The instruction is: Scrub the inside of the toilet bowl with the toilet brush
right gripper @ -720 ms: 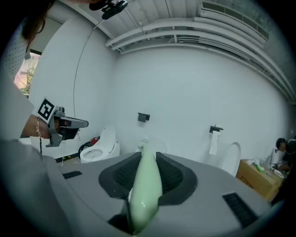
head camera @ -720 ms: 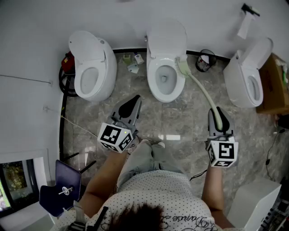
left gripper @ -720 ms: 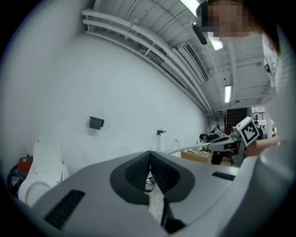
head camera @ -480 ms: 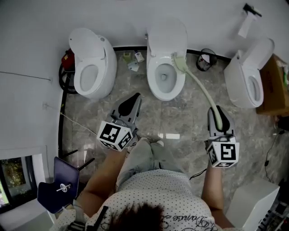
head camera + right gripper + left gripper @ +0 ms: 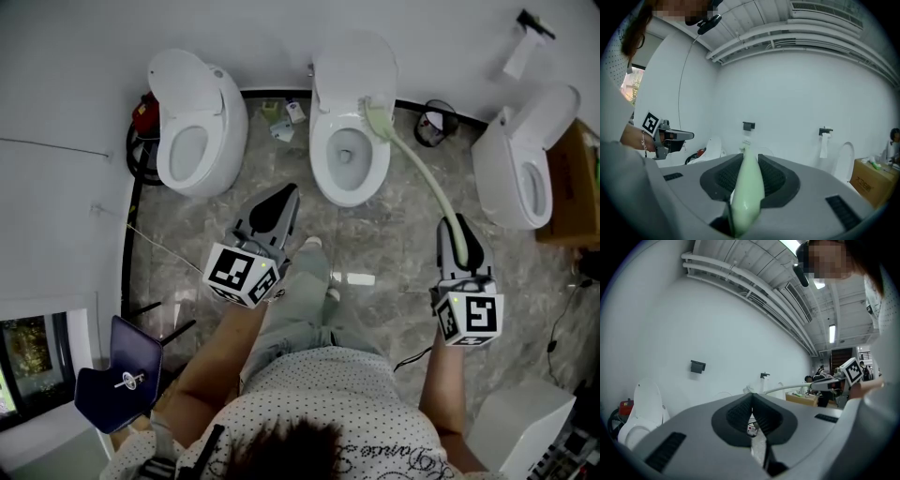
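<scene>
The right gripper (image 5: 453,232) is clenched on the handle of the toilet brush (image 5: 419,176). Its own view shows the pale green handle (image 5: 746,192) squeezed between both jaws. Held at the far end, the long curved handle lets the person stand back from the middle toilet (image 5: 349,195). The brush head (image 5: 378,118) lies on the right rear edge of the toilet's rim, so it is not yet down in the bowl (image 5: 349,150) and scrubbing looks still to begin. The left gripper (image 5: 279,202) hangs over the floor (image 5: 394,234) in front of that toilet, its jaws pressed together on nothing; it seems simply kept out of the way.

Compared with a moment ago, the head has slid a little further back along the rim, and the person's foot (image 5: 310,248) has stepped forward between the grippers.
</scene>
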The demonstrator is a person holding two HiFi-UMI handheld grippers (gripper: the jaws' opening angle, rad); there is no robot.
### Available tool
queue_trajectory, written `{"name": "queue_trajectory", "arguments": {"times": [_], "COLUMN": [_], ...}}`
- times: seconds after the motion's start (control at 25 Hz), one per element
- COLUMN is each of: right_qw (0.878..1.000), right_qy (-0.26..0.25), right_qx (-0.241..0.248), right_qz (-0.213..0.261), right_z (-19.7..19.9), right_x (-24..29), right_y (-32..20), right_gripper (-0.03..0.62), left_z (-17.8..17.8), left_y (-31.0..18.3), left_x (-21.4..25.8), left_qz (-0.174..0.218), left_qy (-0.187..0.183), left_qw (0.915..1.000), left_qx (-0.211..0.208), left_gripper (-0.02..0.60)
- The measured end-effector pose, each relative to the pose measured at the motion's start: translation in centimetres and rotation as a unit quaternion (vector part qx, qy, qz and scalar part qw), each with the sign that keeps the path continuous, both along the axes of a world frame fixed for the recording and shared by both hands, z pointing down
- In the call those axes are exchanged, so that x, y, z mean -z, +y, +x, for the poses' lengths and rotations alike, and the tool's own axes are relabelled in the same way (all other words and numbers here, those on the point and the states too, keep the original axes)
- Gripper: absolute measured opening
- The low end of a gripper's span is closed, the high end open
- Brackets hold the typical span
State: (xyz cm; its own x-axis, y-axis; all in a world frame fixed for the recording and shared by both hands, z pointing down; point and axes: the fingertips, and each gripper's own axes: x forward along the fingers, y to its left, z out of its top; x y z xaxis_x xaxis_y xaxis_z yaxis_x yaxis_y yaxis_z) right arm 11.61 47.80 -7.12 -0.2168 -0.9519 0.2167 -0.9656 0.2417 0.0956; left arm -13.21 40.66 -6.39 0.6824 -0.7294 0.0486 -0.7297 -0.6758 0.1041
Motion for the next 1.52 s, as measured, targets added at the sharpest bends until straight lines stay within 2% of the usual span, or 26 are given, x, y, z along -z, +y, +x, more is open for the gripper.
{"name": "queue_trajectory", "arguments": {"times": [0.28, 0.64, 0.96, 1.2, 1.52], "right_qw": [1.000, 1.000, 0.999, 0.998, 0.995], "right_qy": [0.002, 0.009, 0.012, 0.001, -0.004], "right_qx": [0.010, 0.009, -0.013, -0.028, -0.022], "right_qz": [-0.005, -0.028, -0.040, -0.058, -0.092], "right_z": [-0.1, -0.2, -0.6, -0.2, 1.5], "right_x": [-0.3, -1.1, -1.6, -3.3, -6.5], "right_y": [-4.3, -14.9, -23.6, -26.5, -28.6], "right_gripper": [0.109, 0.109, 0.109, 0.109, 0.109], "left_z": [0.5, 1.5, 1.6, 1.9, 3.6], "left_y": [-5.0, -16.8, -26.8, -31.1, -33.4], "left_x": [-0.4, -0.3, -0.7, -2.5, -5.6], "left_qz": [0.000, -0.001, -0.008, -0.027, -0.059], "left_qy": [0.011, 0.014, 0.012, 0.007, 0.001], "left_qw": [0.9999, 0.9997, 0.9988, 0.9981, 0.9971], "left_qx": [-0.002, -0.021, -0.047, -0.056, -0.047], "left_gripper": [0.003, 0.003, 0.003, 0.003, 0.003]}}
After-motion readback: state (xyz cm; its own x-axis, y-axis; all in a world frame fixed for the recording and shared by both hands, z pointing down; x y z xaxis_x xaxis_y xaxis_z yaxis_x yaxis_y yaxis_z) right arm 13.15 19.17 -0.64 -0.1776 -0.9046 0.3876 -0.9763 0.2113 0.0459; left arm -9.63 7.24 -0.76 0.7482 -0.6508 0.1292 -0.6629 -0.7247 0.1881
